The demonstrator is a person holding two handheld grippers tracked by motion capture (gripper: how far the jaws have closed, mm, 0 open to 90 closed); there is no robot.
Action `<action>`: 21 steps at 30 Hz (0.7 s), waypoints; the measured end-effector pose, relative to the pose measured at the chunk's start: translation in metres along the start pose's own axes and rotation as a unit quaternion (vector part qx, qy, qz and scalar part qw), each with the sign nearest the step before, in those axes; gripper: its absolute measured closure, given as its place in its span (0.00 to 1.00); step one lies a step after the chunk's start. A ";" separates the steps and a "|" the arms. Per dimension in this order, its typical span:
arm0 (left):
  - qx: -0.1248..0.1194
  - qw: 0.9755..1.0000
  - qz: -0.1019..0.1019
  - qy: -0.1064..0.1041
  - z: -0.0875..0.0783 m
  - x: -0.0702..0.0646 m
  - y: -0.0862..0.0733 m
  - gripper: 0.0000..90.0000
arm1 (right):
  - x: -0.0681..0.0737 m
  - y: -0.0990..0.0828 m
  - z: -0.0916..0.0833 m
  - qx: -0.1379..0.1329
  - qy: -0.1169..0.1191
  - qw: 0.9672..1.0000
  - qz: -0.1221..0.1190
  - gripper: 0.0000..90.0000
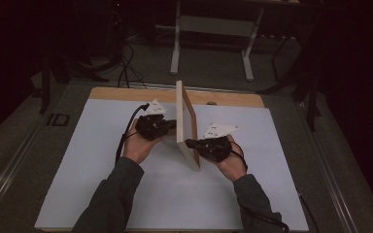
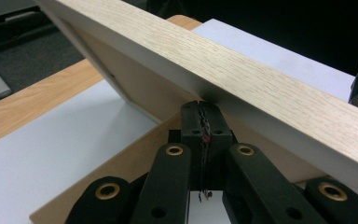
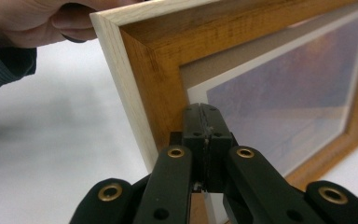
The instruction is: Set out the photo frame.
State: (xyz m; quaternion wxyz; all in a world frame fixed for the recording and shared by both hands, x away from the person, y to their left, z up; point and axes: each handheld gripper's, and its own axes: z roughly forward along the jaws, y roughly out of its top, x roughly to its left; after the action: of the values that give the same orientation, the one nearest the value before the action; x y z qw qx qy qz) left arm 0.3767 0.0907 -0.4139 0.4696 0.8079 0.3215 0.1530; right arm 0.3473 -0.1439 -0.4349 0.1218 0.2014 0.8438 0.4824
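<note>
Clenched left gripper [image 1: 171, 125] and right gripper [image 1: 190, 143] press opposite faces of picture frame [image 1: 186, 127], steadying it upright on table [image 1: 102, 160].

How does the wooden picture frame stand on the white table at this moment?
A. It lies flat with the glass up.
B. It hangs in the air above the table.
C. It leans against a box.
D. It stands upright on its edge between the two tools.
D: the high view shows the picture frame upright on its edge on the white table, with the left tool on one side and the right tool on the other.
</note>
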 end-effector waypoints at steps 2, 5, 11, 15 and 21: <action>0.000 1.000 -0.001 0.000 0.000 0.000 0.000 1.00 | 0.000 0.001 0.002 -0.001 0.000 1.000 0.001 1.00; -0.001 1.000 -0.003 0.000 0.000 0.000 0.000 1.00 | 0.001 0.003 0.004 -0.001 -0.002 1.000 0.001 1.00; -0.002 1.000 -0.010 -0.004 0.001 0.000 -0.002 1.00 | 0.002 0.005 0.008 -0.003 -0.001 1.000 0.006 1.00; -0.005 1.000 -0.015 -0.007 0.003 0.002 -0.002 1.00 | 0.003 0.006 0.010 -0.003 -0.002 1.000 0.008 1.00; -0.012 0.999 -0.028 -0.020 0.007 0.006 -0.001 1.00 | 0.007 0.010 0.017 -0.002 0.002 1.000 0.003 1.00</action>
State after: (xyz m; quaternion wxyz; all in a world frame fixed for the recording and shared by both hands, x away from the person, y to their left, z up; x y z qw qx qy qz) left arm 0.3850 0.0907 -0.4191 0.4895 0.7959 0.3329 0.1271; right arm 0.3497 -0.1232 -0.4346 0.1189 0.2028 0.8426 0.4845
